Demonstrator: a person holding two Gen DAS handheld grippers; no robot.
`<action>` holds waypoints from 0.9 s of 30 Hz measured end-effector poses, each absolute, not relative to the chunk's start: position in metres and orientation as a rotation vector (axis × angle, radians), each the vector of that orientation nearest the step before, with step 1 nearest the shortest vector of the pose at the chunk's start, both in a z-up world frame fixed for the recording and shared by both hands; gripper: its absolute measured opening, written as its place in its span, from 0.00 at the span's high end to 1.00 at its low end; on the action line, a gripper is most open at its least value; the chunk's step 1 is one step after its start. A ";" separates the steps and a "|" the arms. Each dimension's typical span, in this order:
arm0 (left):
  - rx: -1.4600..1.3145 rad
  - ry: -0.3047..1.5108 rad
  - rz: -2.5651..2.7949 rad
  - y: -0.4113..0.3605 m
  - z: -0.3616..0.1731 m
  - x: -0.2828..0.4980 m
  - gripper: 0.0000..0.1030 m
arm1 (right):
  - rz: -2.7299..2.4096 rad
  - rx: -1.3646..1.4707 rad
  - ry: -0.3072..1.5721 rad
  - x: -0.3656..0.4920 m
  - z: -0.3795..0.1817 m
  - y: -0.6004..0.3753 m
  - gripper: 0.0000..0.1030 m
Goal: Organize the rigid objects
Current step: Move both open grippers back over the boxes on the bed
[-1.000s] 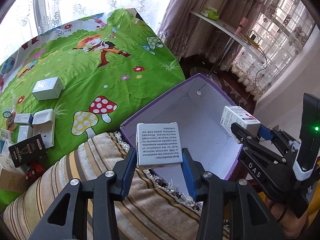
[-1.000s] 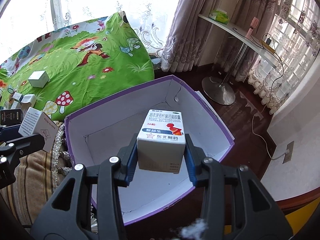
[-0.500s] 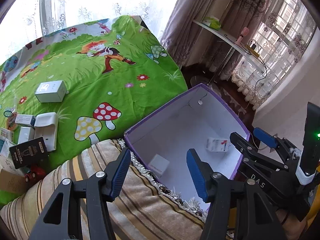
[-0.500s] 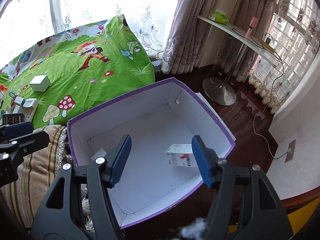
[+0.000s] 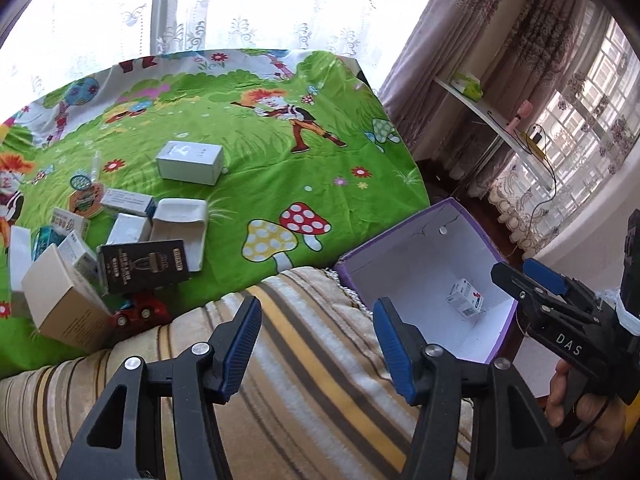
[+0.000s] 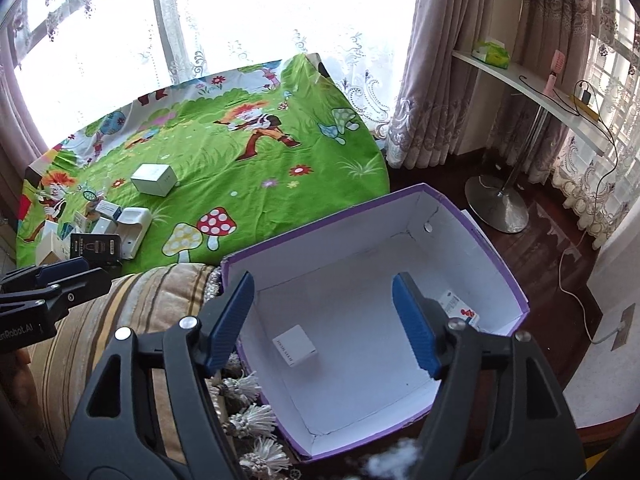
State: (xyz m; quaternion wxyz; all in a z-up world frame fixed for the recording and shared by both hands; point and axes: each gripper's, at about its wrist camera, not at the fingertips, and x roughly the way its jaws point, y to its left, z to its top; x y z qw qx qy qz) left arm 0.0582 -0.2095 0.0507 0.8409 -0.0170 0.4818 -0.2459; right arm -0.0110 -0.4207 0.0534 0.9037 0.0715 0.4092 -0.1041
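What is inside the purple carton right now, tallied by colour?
Plain white box: 1
White box with red and blue print: 1
Total inside the purple carton: 2

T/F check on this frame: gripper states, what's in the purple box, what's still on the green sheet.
1. The left gripper holds a white box. False: it is open and holds nothing.
2. The right gripper is open. True.
3. The purple cardboard box holds two small cartons. True: a plain white carton and a red-and-blue printed carton.
4. The green cartoon bedsheet is bare. False: several boxes lie there, including a black rectangular box.
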 end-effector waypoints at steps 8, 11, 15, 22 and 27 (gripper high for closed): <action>-0.177 0.995 -0.381 -0.124 0.055 0.061 0.43 | -0.077 0.127 0.857 0.004 0.058 -0.385 0.27; -0.206 0.983 -0.334 -0.096 0.055 0.059 0.43 | -0.024 0.127 0.867 0.011 0.060 -0.372 0.27; -0.245 0.991 -0.280 -0.067 0.049 0.060 0.43 | 0.051 0.108 0.892 0.024 0.061 -0.351 0.27; -0.322 1.024 -0.205 -0.046 0.041 0.072 0.43 | 0.169 0.036 0.941 0.047 0.057 -0.309 0.26; -0.383 1.048 -0.143 -0.040 0.037 0.090 0.30 | 0.226 -0.088 0.946 0.062 0.054 -0.279 0.21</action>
